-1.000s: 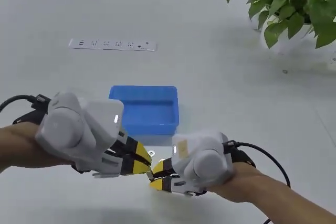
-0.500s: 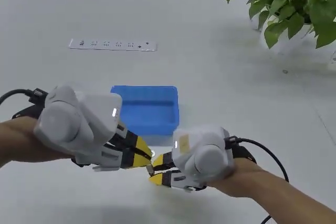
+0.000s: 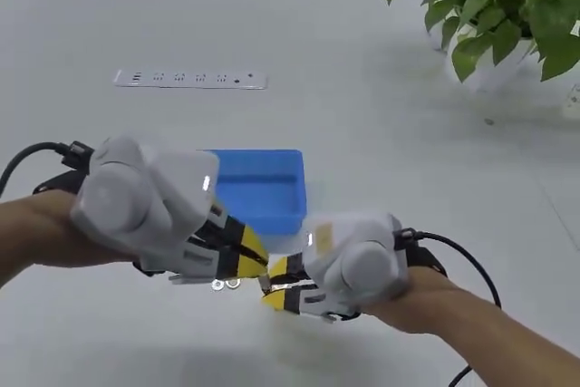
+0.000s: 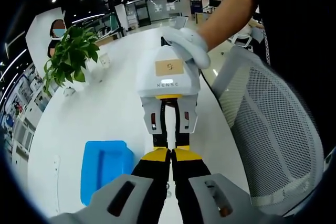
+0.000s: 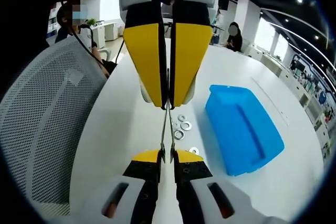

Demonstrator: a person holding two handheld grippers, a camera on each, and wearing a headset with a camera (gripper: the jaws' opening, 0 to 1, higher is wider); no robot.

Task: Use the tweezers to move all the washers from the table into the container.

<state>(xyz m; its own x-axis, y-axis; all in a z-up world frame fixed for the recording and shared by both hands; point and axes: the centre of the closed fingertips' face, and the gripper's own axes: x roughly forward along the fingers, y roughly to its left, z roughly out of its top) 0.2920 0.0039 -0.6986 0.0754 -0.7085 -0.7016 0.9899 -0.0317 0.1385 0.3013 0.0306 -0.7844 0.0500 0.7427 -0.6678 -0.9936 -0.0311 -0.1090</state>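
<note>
White workbench (image 3: 381, 106): left gripper (image 4: 170, 153) and right gripper (image 5: 168, 156), tip to tip, both clamp the tweezers (image 5: 167, 129) over washers (image 5: 183, 126) lying near the blue container (image 5: 241, 129).

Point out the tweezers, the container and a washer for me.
tweezers (image 5: 165, 129): right gripper view, on a thin metal arm.
container (image 3: 263, 180): head view, on its bare blue floor.
washer (image 5: 178, 135): right gripper view, on the ring of the one nearest the tweezers.
</note>
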